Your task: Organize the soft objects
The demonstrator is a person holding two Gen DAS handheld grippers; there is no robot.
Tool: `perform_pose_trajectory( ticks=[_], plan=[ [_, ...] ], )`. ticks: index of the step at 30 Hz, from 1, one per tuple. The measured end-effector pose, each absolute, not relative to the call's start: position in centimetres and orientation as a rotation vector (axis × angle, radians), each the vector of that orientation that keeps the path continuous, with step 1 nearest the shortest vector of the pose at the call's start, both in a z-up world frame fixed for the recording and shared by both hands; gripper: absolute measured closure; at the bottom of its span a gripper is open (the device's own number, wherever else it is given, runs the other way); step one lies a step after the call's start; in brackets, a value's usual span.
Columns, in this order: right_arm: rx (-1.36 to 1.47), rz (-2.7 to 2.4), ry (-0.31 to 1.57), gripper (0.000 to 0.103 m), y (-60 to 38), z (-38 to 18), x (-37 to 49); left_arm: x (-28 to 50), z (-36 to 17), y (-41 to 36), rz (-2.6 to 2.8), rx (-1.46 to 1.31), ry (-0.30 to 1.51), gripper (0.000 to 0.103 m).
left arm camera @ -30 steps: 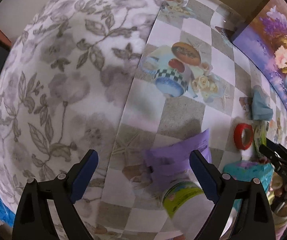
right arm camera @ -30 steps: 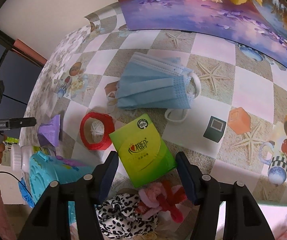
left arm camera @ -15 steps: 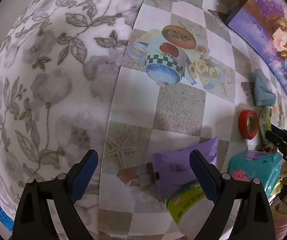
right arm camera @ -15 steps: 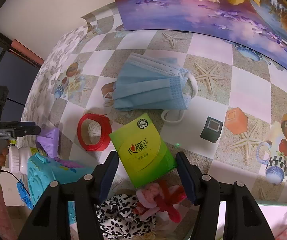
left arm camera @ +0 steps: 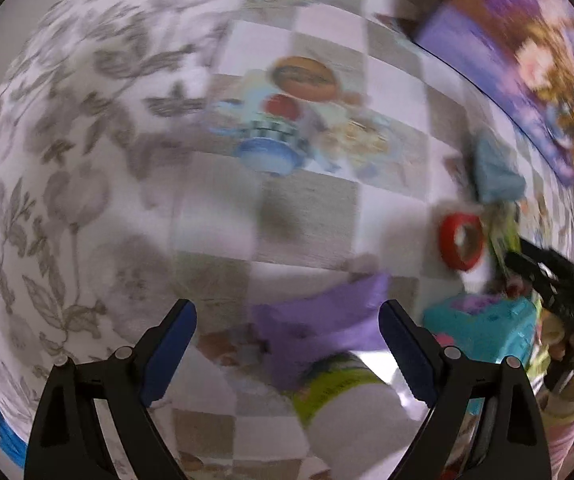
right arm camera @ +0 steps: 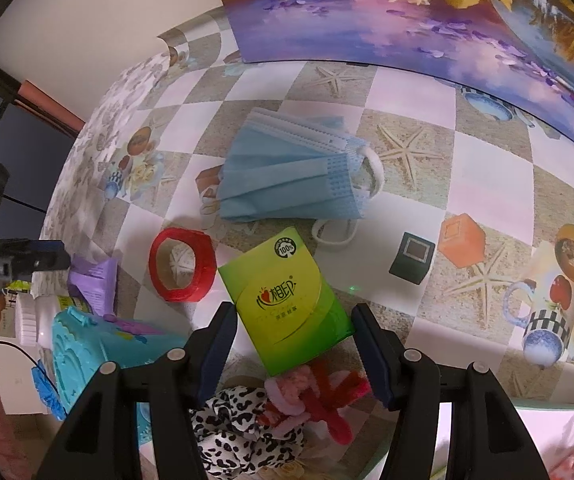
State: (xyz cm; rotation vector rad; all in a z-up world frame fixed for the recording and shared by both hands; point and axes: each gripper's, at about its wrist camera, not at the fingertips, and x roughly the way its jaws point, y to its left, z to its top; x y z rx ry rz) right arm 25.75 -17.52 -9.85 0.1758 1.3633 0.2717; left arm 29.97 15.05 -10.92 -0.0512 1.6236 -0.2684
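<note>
Left gripper (left arm camera: 287, 326) has shifted toward the purple pack (left arm camera: 323, 328); view blurred, fingers look spread, nothing held. Right gripper (right arm camera: 293, 346) unmoved, fingers apart over green tissue pack (right arm camera: 287, 300) on counter (right arm camera: 487, 184), beside blue masks (right arm camera: 291, 176).

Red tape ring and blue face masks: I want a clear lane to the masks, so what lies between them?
In the right wrist view, only bare checkered tablecloth separates the red tape ring from the blue face masks.
</note>
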Motion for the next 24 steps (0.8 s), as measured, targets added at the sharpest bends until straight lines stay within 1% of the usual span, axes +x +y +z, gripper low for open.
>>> perform_pose_trajectory(
  ticks=[7, 13, 18, 24],
  plan=[
    [0.179, 0.270, 1.360, 0.041, -18.1, -9.7, 25.6, 29.1, -11.5, 9.2, -0.301, 0.289, 1.679, 0.010],
    [0.186, 0.275, 1.355, 0.041, -18.1, -9.6, 25.7, 28.4, -13.2, 6.4, -0.276, 0.482, 1.715, 0.010],
    [0.194, 0.271, 1.350, 0.041, -18.5, -9.5, 25.6, 29.2, -14.3, 5.3, -0.192, 0.513, 1.678, 0.010],
    [0.202, 0.265, 1.348, 0.041, -18.8, -9.5, 25.6, 33.2, -13.4, 9.5, -0.075, 0.380, 1.606, 0.010]
  ],
)
